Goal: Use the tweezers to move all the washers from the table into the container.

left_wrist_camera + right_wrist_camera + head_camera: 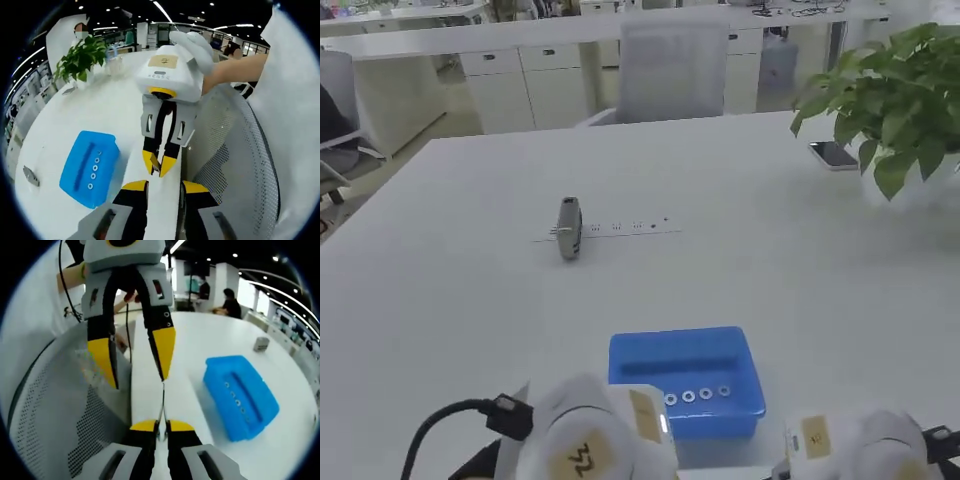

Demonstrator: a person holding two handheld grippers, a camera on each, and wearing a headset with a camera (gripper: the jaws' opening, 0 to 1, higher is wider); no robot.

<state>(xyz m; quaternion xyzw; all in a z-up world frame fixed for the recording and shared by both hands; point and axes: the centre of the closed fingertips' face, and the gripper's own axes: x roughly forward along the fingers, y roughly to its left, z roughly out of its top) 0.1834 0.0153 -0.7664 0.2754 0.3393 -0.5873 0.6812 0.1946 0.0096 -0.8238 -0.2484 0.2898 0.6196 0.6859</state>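
**One container, five washers, two grippers**

Shows one blue container on the white bench, with five washers in a single row inside, counted in the left gripper view; four countable in the head view. Shows right gripper fingers clenched on one pair of tweezers, and left gripper fingers spread, grasping nothing. Includes one plant and one phone.
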